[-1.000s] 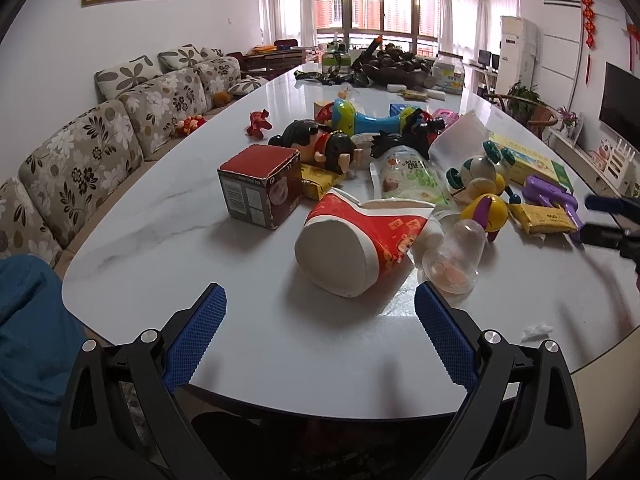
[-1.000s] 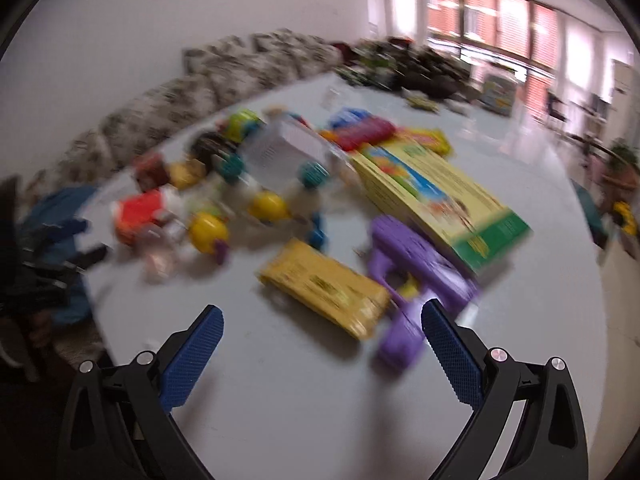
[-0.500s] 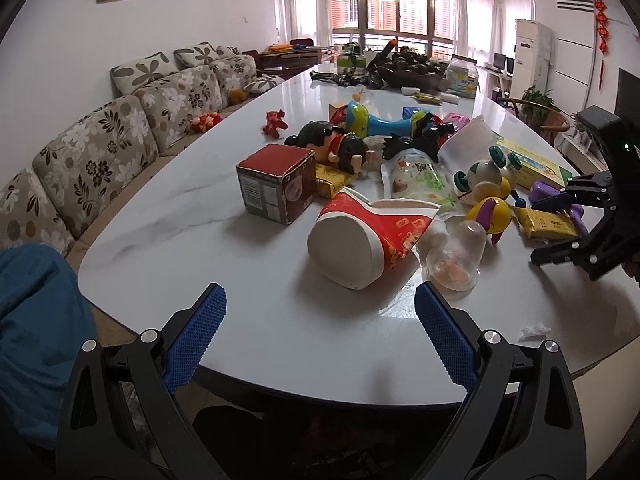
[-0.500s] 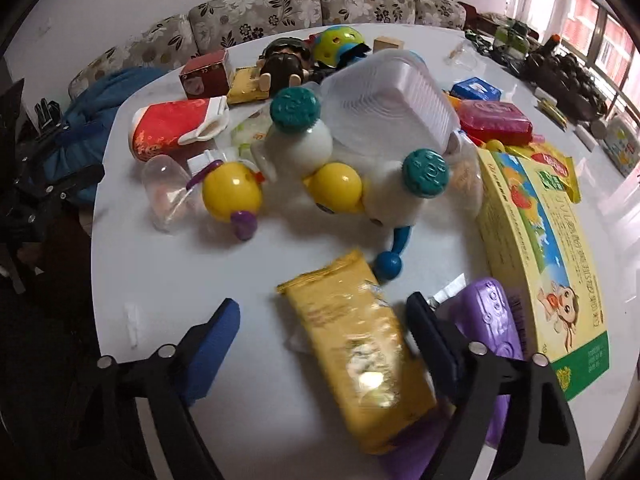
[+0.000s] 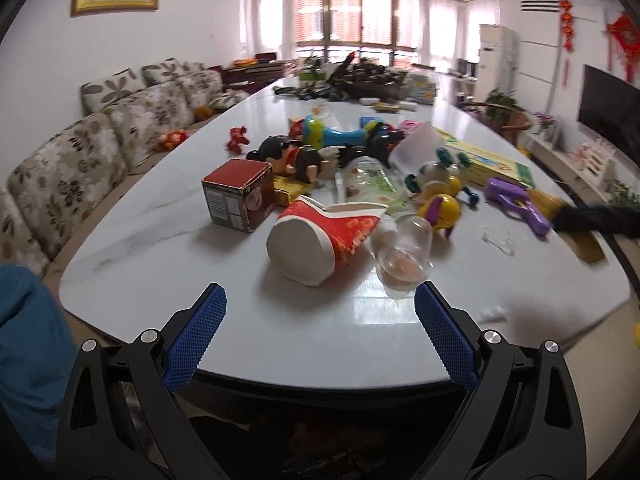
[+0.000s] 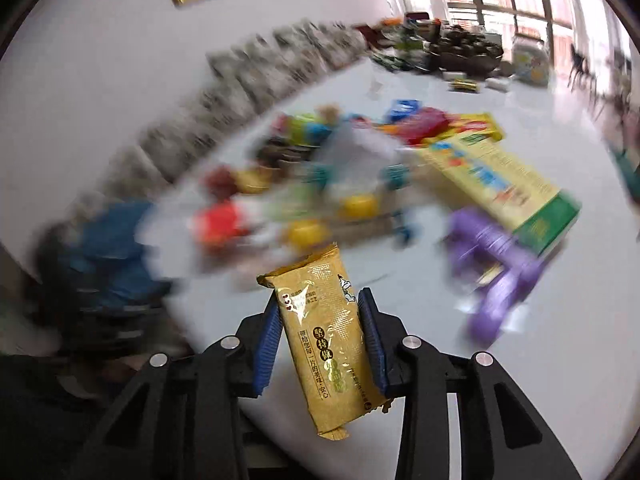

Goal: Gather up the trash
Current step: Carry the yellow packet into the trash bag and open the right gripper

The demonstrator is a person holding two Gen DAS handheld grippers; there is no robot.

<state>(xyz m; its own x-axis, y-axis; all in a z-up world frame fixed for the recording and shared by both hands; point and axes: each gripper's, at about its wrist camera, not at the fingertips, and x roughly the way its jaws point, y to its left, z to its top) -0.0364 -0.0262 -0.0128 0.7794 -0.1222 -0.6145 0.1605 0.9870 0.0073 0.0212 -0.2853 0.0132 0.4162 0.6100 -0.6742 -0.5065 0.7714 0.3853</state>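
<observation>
While the right gripper [image 6: 320,344] clamps its two blue pads [image 6: 269,344] on the sides of one gold foil snack wrapper [image 6: 328,344], that wrapper sits lifted clear of the white marble tabletop [image 6: 400,364], tilted, its top end poking past the fingertips and its bottom end hanging back toward the camera. Behind it the right wrist view is smeared with motion — one purple plastic toy gun [image 6: 492,264] lies to the right, and one flat yellow-and-green carton [image 6: 496,184] lies beyond the gun.

The left gripper [image 5: 320,332] hangs at the near edge of the table with its two blue pads [image 5: 196,332] wide apart and nothing between them. Ahead of it, one red-and-white paper cup [image 5: 320,236] lies on its side, its white base facing the camera. One clear plastic bottle [image 5: 404,256] lies just beside the cup on the right, touching or nearly touching it. One dark red cardboard box [image 5: 240,196] stands to the cup's left. Beyond the cup lies one clear pouch with green print [image 5: 368,184], and right of the bottle sit yellow ball-shaped toys [image 5: 440,204] — two can be counted. One black-haired doll [image 5: 292,156] lies farther back, near the box. The purple toy gun [image 5: 516,204] shows at the right, with a blurred dark shape just past it that cannot be made out. One small scrap of clear film [image 5: 498,240] lies on the bare marble between the yellow toys and the gun. A floral sofa [image 5: 80,160] runs along the table's left side.
</observation>
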